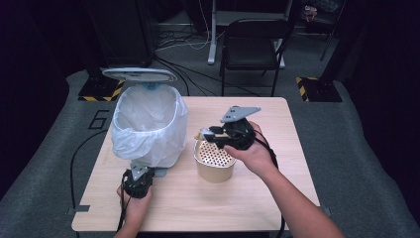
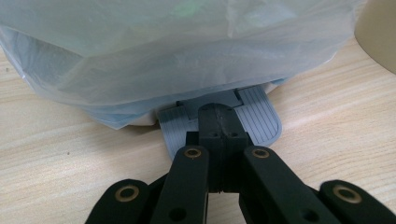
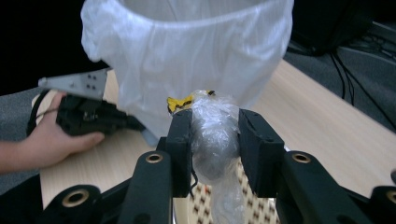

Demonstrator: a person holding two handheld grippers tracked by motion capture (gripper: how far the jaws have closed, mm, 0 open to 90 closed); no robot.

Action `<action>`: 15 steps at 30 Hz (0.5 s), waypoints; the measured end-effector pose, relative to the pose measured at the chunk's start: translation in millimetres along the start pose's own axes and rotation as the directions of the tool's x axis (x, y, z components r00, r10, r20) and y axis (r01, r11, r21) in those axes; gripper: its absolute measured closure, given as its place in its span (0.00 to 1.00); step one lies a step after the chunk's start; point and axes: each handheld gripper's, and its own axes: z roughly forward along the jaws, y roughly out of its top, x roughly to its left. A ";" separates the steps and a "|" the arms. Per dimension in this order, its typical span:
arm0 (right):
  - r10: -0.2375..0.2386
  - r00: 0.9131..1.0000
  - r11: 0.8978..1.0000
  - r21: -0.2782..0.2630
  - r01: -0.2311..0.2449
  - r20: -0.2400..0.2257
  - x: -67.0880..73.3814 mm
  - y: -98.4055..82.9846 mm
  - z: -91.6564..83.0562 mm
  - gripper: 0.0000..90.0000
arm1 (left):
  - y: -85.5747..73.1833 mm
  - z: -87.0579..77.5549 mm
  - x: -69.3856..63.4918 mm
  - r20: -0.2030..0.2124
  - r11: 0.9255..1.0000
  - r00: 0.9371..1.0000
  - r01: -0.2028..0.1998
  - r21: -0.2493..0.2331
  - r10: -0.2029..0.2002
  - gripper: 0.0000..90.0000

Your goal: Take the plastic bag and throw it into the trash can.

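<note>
Right gripper (image 3: 215, 135) pinches a crinkled plastic wrapper (image 3: 214, 140), clear close up, while left gripper (image 2: 219, 123), pressed together, holds down the bin pedal (image 2: 261, 116).

black chair (image 1: 252, 42) on dim grey floor (image 1: 356, 148)

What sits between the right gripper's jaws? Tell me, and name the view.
A crumpled clear plastic wrapper with a yellow scrap at its top, clamped in the right gripper above the perforated basket. The right gripper view shows it.
</note>
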 end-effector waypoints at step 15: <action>-0.069 0.997 0.997 -0.018 0.069 -0.032 18.6 70.7 39.9 0.74 | 0.0 -0.2 0.4 -0.005 1.000 1.000 -0.010 0.009 0.010 1.00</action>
